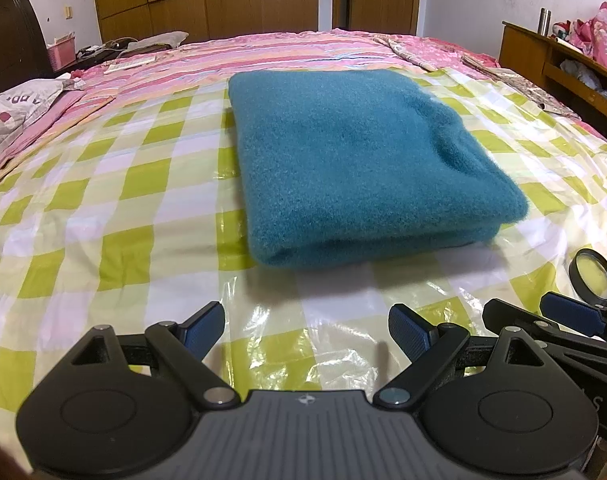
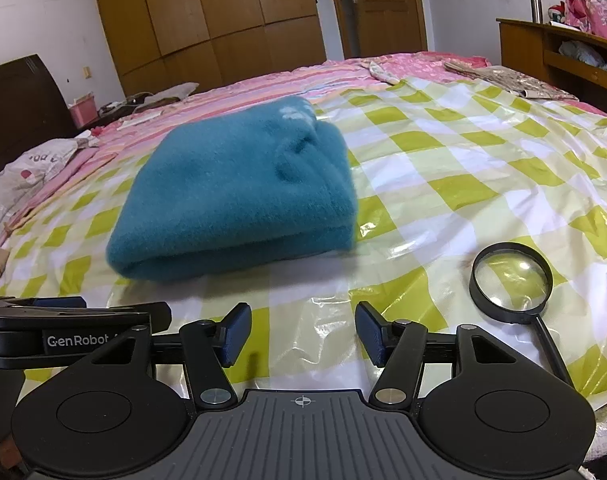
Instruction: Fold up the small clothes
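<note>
Both tools hang low over the bed with nothing between their fingers. Left gripper (image 1: 306,330) has its two blue pads spread wide, released, above a patch of checked plastic sheet (image 1: 115,200); right gripper (image 2: 302,334) stands parted too, somewhat less wide, and touches nothing that can be seen. They sit side by side, just beside each other (each shows at the edge of the other's view).

One teal garment (image 1: 355,168) lies on the sheet, folded into a thick rectangle with its rounded fold edge toward the grippers, near them but apart. From the right wrist view it sits ahead and to the left (image 2: 239,196), with a pale mark on its far top corner.

One magnifying glass (image 2: 511,278) lies flat on the sheet to the right of the right gripper, handle pointing toward the camera.

Beyond the sheet: one pink striped bedspread (image 1: 263,52), one wooden wardrobe (image 2: 207,12), one door (image 2: 379,4).
</note>
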The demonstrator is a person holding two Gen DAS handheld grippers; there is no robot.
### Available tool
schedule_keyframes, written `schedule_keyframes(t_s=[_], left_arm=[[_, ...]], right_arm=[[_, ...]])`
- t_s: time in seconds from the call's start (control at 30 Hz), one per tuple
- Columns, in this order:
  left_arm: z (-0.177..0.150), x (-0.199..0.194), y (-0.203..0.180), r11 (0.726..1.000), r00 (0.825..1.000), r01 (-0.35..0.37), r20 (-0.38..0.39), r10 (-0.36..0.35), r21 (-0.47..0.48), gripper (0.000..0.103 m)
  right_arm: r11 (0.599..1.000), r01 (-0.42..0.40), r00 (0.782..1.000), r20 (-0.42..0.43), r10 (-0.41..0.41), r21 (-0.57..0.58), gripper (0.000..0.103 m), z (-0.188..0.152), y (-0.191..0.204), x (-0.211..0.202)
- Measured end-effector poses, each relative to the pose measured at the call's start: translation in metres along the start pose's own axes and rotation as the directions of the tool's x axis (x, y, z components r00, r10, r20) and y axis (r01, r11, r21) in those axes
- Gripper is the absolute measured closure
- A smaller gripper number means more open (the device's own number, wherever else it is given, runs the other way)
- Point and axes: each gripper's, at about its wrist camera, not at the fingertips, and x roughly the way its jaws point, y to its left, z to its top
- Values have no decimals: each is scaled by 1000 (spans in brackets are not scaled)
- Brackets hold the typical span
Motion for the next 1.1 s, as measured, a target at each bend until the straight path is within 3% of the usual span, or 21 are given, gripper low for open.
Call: schedule_keyframes(t_s=[1.1], left_arm=[[-1, -2, -2, 1000, 1000, -14, 6, 14, 6, 9]], right_arm=[[1000, 28, 999, -42, -29, -11, 44, -5, 1, 3]])
